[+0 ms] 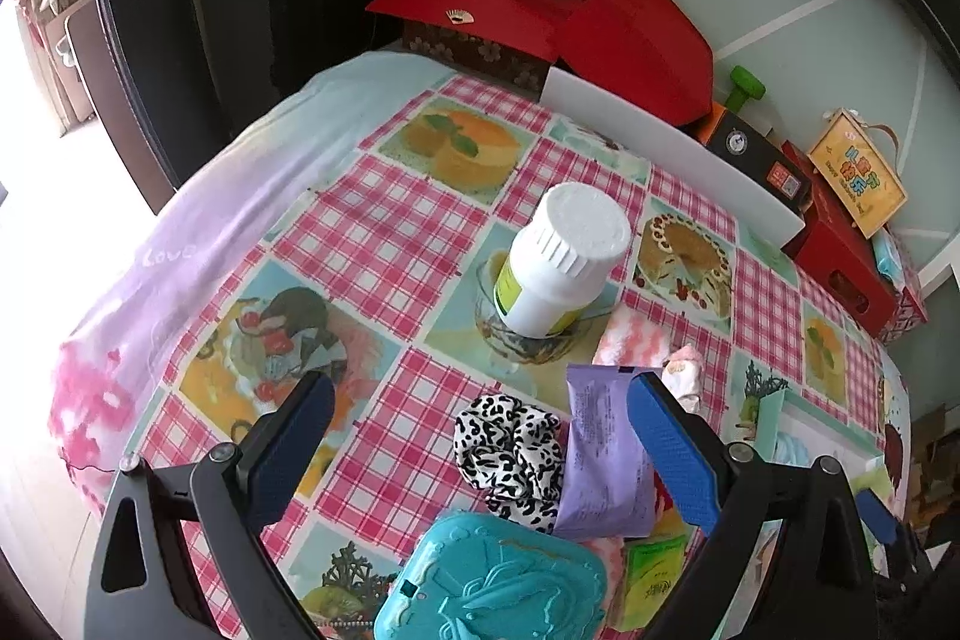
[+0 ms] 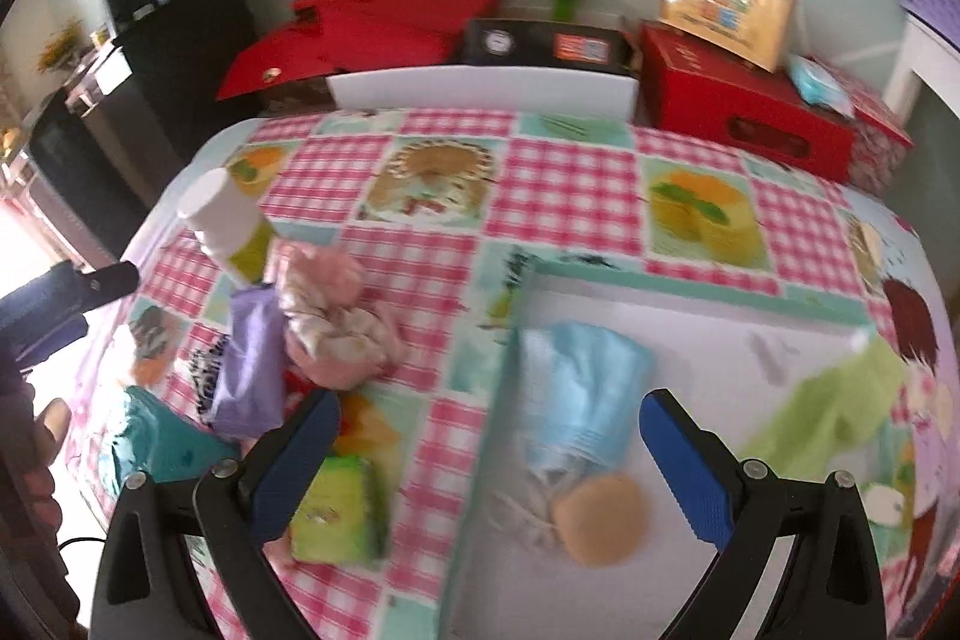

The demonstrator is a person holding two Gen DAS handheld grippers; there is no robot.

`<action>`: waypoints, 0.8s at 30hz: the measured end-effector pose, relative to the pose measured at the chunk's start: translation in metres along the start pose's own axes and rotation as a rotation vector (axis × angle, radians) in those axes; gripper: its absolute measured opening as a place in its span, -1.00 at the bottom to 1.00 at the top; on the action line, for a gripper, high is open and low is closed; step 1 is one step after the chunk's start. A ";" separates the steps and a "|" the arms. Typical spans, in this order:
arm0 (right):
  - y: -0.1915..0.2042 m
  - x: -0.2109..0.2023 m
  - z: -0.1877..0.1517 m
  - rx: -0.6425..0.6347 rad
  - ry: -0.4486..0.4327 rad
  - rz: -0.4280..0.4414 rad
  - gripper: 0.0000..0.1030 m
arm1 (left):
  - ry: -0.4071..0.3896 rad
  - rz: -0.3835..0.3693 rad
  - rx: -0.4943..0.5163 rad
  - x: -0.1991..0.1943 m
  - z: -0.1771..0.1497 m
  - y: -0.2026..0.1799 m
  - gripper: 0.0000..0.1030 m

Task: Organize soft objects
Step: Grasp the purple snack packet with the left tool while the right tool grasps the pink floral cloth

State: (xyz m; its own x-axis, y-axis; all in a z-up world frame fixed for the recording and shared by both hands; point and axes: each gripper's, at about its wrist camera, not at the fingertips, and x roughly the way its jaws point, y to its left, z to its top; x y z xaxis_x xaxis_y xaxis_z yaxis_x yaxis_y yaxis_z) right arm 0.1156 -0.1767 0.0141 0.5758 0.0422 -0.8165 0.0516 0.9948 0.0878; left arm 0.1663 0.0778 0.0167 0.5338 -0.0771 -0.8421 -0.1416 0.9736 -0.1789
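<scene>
My left gripper (image 1: 480,436) is open and empty above a black-and-white spotted scrunchie (image 1: 510,460) and a purple soft pack (image 1: 603,454). A teal wipes pack (image 1: 498,580) lies nearest the camera, with a green pack (image 1: 651,574) beside it. Pink cloth (image 1: 636,340) lies behind the purple pack. My right gripper (image 2: 489,454) is open and empty over the edge of a white tray with a teal rim (image 2: 690,289). The tray holds a light blue cloth (image 2: 576,388), a tan round puff (image 2: 600,517) and a green cloth (image 2: 834,412). Left of the tray lie pink cloth (image 2: 336,328), the purple pack (image 2: 252,370) and the green pack (image 2: 336,511).
A white bottle with a ribbed cap (image 1: 558,262) stands in a glass dish (image 1: 528,340) on the pink checked tablecloth (image 1: 384,232). Red boxes (image 1: 600,22), a black box (image 1: 756,160) and a yellow gift bag (image 1: 858,172) line the back edge by the wall.
</scene>
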 end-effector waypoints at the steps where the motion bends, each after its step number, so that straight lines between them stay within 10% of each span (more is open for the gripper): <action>1: 0.002 0.003 0.001 -0.003 0.000 0.005 0.98 | 0.011 -0.006 -0.001 0.002 0.000 -0.001 0.90; 24: 0.023 0.069 0.018 -0.012 0.065 0.157 0.61 | 0.177 -0.076 0.151 0.051 -0.001 -0.059 0.89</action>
State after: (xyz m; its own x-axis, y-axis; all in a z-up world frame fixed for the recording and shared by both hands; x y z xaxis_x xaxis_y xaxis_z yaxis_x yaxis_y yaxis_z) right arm 0.1710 -0.1529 -0.0300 0.5220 0.2031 -0.8284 -0.0450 0.9764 0.2110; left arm 0.2014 0.0167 -0.0161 0.3817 -0.1745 -0.9077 0.0265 0.9837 -0.1780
